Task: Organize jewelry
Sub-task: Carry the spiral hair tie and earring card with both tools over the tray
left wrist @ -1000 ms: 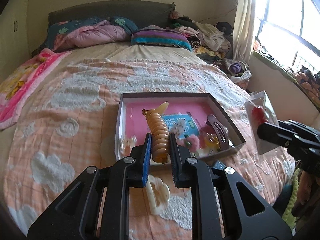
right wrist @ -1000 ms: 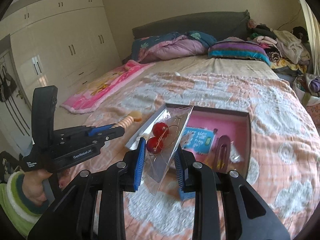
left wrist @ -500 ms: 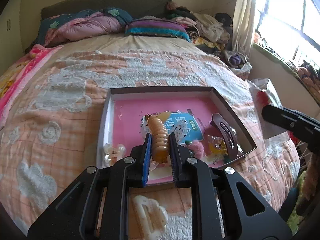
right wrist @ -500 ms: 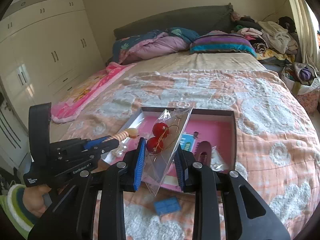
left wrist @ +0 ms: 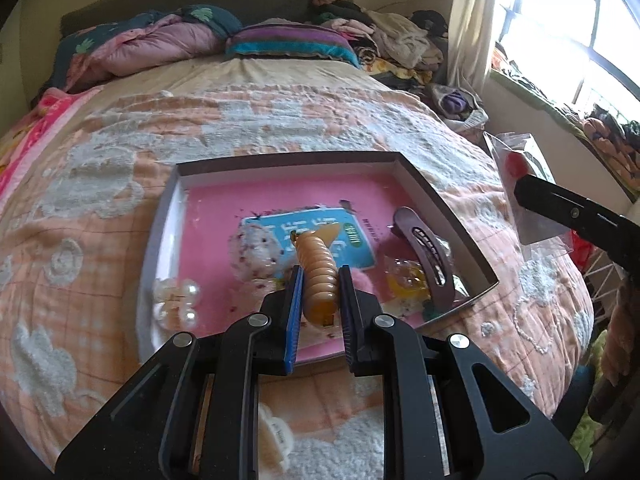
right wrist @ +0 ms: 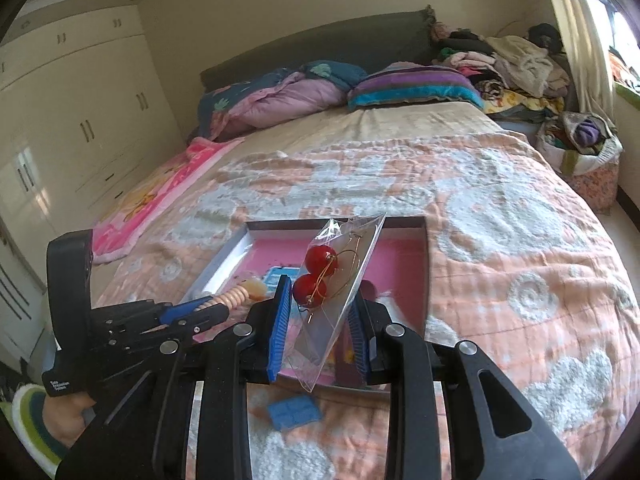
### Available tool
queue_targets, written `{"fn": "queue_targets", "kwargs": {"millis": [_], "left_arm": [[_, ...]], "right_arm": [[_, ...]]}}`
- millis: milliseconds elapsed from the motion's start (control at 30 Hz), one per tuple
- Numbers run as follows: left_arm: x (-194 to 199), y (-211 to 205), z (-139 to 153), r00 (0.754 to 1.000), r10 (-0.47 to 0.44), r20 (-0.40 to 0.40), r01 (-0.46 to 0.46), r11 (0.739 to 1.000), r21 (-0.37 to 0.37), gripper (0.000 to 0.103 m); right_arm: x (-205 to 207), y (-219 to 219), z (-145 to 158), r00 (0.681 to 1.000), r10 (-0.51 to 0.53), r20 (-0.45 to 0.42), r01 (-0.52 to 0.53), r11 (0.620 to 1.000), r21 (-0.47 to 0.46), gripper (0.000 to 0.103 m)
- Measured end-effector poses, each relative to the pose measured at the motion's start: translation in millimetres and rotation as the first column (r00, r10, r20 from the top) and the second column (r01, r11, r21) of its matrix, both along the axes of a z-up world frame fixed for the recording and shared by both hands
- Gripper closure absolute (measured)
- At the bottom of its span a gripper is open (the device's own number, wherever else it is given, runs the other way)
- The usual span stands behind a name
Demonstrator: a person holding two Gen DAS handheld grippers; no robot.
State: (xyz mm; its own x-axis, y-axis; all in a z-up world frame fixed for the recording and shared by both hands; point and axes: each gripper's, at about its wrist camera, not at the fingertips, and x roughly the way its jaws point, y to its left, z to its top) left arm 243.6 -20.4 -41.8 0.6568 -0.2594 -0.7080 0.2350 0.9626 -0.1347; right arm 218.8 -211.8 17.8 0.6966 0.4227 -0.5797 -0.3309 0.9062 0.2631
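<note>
Now over the bed (left wrist: 100, 208), the tray (left wrist: 448, 204) has been neared: left tool (left wrist: 319, 280) is clamped on the ribbed hair clip (left wrist: 318, 276), right tool (right wrist: 320, 312) on the cherry earring packet (right wrist: 336, 280); drop-off is judged imminent.

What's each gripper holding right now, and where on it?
Left gripper: ridged tan hair clip, pinched near its lower end. Right gripper: clear packet of red cherry earrings, held across its middle.

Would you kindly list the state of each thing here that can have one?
Left tongs: shut on the ribbed hair clip.
Right tongs: shut on the clear earring packet, tilted.
Tray: open, lidless, on the bed.
Mauve hair clip: lying in the tray.
</note>
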Motion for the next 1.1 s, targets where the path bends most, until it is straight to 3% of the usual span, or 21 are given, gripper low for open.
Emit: {"fn": "queue_targets", "kwargs": {"millis": [200,400,833,1100], "left_arm": [[2,-6,-3,1.0,0.006,0.007,-0.007,0.999,0.032,0.093],[6,4,-8,0.999,0.037,-0.001,-0.036,0.997,0.069,0.093],[9,17,-19,0.998,0.059,-0.019,-0.058,0.996,0.064,0.093],[14,8,-20,0.999,0.041,-0.026,-0.04,0.998,0.045,0.093]], "right_arm": [[4,-12,-8,1.0,-0.02,-0.018,0.02,1.0,-0.006,0.077],[14,3,-23,0.999,0.017,-0.046,-0.018,0.999,-0.027,0.077],[33,44,-54,0.99,0.083,-0.117,-0.091,0.994,-0.065,0.077],[35,47,-50,0.995,0.046,-0.086,-0.057,0.991,-0.123,0.077]]}}
